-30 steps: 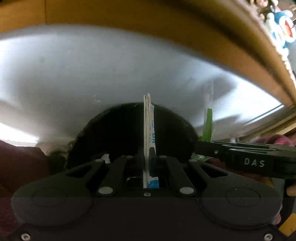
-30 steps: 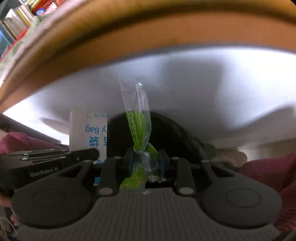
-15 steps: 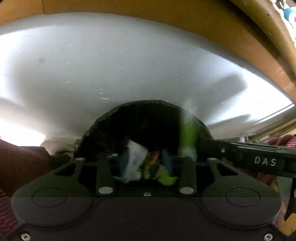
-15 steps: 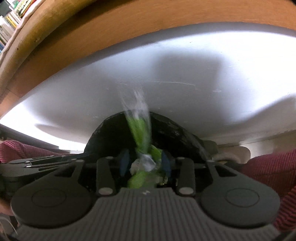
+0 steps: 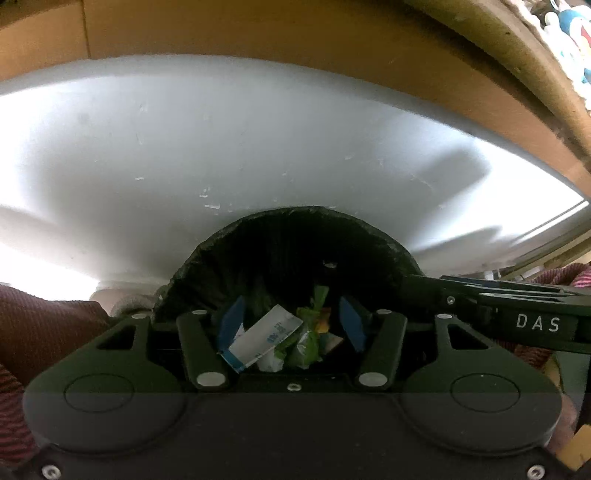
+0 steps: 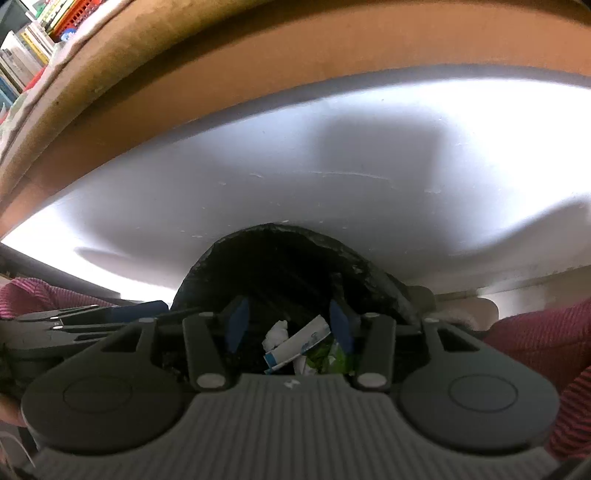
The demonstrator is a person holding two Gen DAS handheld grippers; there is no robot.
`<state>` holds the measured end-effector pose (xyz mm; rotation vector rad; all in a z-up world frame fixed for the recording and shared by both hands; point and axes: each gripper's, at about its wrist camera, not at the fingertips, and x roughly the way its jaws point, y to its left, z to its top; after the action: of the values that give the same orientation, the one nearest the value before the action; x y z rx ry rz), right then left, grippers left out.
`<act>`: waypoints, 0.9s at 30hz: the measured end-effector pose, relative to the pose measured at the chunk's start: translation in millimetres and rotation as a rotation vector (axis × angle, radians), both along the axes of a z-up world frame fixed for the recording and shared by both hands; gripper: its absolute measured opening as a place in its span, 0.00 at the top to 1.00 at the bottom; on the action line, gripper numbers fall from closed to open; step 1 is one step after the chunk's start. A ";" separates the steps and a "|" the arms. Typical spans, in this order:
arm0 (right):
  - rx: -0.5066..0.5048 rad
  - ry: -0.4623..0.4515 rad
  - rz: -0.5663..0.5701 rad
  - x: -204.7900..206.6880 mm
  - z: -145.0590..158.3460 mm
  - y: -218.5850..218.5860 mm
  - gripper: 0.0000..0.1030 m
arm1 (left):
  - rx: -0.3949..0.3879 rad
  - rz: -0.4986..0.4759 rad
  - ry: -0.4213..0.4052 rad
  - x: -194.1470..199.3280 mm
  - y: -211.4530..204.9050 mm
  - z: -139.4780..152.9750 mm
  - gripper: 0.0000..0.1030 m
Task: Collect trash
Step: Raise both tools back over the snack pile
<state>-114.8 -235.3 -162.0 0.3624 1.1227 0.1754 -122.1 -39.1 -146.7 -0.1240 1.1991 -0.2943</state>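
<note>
A bin lined with a black bag (image 5: pixel 295 236) (image 6: pixel 280 251) sits below both grippers. Inside it lie a white and blue paper packet (image 5: pixel 264 341) (image 6: pixel 297 345) and a green plastic wrapper (image 5: pixel 308 338) (image 6: pixel 330 356), with crumpled white paper (image 6: pixel 276 332) beside them. My left gripper (image 5: pixel 291 321) hangs over the bin's mouth, its jaws opening, nothing pressed between the blue pads (image 5: pixel 231 319). My right gripper (image 6: pixel 289 321) hangs the same way, jaws opening, pads (image 6: pixel 236 325) apart and free of the trash. The right gripper's side (image 5: pixel 517 317) shows in the left wrist view.
A pale grey floor (image 5: pixel 258 147) lies around the bin, with a brown wooden board (image 6: pixel 258 74) beyond it. Dark red sleeves (image 6: pixel 535 332) (image 5: pixel 48 325) flank the grippers. Books (image 6: pixel 26 48) stand far left; soft toys (image 5: pixel 569 22) far right.
The left gripper opened and let go of the white and blue packet; the right opened and let go of the green wrapper. Both pieces dropped into the bin.
</note>
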 end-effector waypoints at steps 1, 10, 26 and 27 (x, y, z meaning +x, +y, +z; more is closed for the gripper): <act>0.001 -0.002 0.001 -0.5 1.0 -0.5 0.38 | 0.000 -0.001 -0.002 -0.2 -0.1 1.3 0.46; 0.007 -0.012 0.027 -4.7 7.4 0.6 0.36 | 0.009 -0.006 -0.016 -4.4 0.1 12.1 0.45; 0.041 -0.468 0.304 9.4 183.8 -24.1 0.14 | 0.000 -0.066 -0.479 -5.6 34.2 185.4 0.22; 0.016 -0.485 0.285 17.2 189.5 -23.7 0.14 | -0.009 -0.055 -0.493 3.2 35.5 191.2 0.22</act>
<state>-97.6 -259.1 27.5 0.1577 0.6873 0.4971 -118.8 -3.7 44.5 -0.0226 0.7124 -0.3541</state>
